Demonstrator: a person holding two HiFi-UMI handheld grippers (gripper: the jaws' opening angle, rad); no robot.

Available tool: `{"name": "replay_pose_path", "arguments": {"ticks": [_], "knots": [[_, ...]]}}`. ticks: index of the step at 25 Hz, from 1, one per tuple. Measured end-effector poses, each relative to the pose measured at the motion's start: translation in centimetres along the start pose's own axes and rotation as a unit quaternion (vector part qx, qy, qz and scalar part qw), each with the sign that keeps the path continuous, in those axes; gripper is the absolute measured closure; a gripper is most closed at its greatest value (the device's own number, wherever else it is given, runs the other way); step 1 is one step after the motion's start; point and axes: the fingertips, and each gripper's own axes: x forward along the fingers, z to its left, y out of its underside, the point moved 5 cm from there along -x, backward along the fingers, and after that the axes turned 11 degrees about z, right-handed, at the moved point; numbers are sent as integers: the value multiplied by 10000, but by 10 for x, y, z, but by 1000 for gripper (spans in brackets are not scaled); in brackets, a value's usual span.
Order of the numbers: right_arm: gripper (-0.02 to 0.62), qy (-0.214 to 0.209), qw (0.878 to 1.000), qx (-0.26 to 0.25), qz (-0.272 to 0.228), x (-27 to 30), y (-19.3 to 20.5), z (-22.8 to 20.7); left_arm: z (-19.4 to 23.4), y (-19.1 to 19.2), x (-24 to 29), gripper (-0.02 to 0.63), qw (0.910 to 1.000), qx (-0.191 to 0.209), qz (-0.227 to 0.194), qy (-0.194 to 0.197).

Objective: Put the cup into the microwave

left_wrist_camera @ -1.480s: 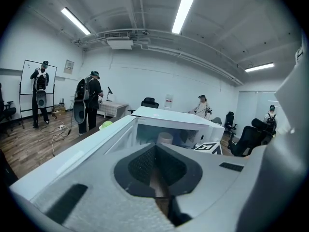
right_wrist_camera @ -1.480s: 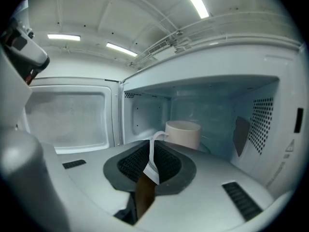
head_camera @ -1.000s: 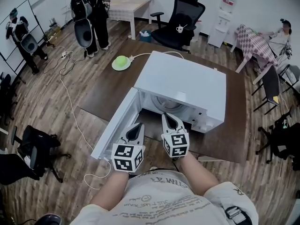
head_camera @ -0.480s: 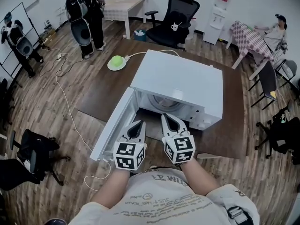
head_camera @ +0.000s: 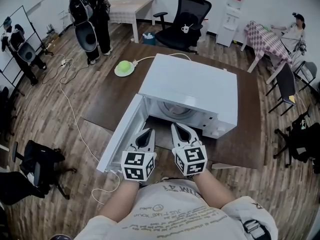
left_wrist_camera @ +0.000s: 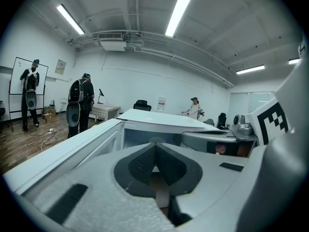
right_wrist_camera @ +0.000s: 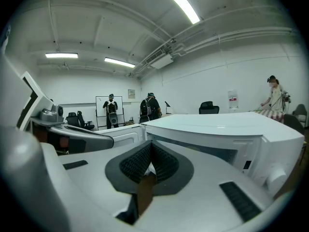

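1. The left gripper [head_camera: 147,132] and right gripper [head_camera: 179,127] were both clenched on nothing, side by side before the open microwave [head_camera: 192,91].
2. The likely cup [head_camera: 185,28] sat on a chair [head_camera: 192,6], well beyond the microwave.

brown table [head_camera: 115,96] | white microwave [head_camera: 195,91], door open | green disc [head_camera: 123,67] at far corner

The right gripper [head_camera: 180,127] is drawing back a little from the open microwave [head_camera: 192,89] toward the person's chest, sitting slightly lower in the head view than a second ago. The left gripper [head_camera: 146,132] is edging a touch to the right against the microwave's door [head_camera: 120,136]. Across the room, the standing person [head_camera: 89,14] in dark clothing is shifting leftward, and the microwave itself is sliding slightly up and left in the head view.
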Motion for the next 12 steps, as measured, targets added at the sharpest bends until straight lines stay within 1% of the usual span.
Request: {"name": "replay_pose_path", "arguments": {"ticks": [12], "knots": [[581,-49,9999,-5,152,-1,9,-2,-6,4,0,592,10000,73,40,-49]]}}
